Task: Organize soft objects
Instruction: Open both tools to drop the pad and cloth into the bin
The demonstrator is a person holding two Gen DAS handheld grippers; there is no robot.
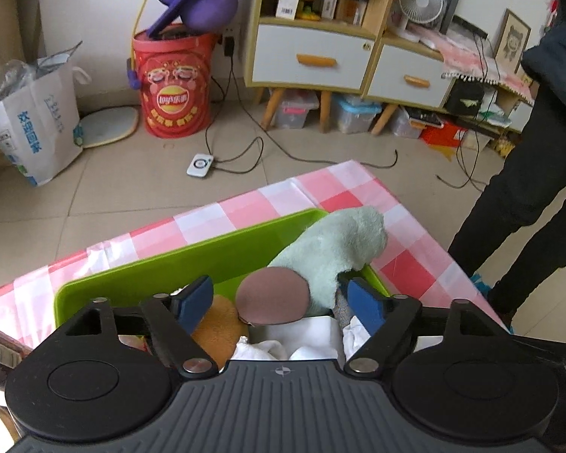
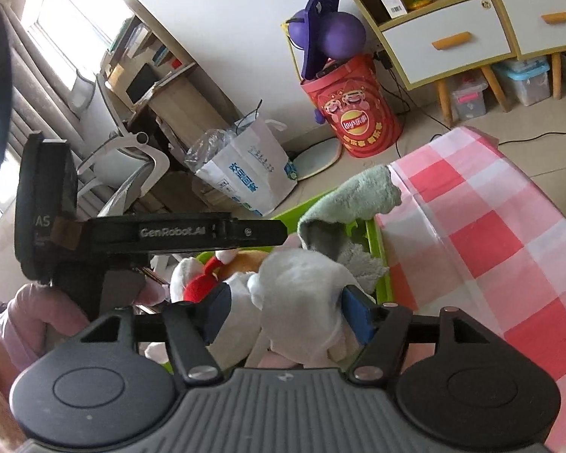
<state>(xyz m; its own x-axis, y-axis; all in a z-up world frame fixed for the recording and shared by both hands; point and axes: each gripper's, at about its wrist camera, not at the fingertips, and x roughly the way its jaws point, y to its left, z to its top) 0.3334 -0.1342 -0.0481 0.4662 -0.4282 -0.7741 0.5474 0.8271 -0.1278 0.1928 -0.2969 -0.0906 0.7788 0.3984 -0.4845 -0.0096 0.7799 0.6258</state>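
Beside left tool (image 2: pixel 275 232), white plush (image 2: pixel 302 302), right view only

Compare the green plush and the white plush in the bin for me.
The green plush is pale mint and sticks up over the rim of the green bin; the white plush sits lower. The white plush lies between the right claw fingers; the green one is free. Both are fuzzy and in the bin.

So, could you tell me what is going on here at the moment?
A person is sorting plush toys into a green bin on a pink checked table. The right tongs are closed on a white plush toy over the bin. The left tongs hover open above the pile, near a mint-green plush.
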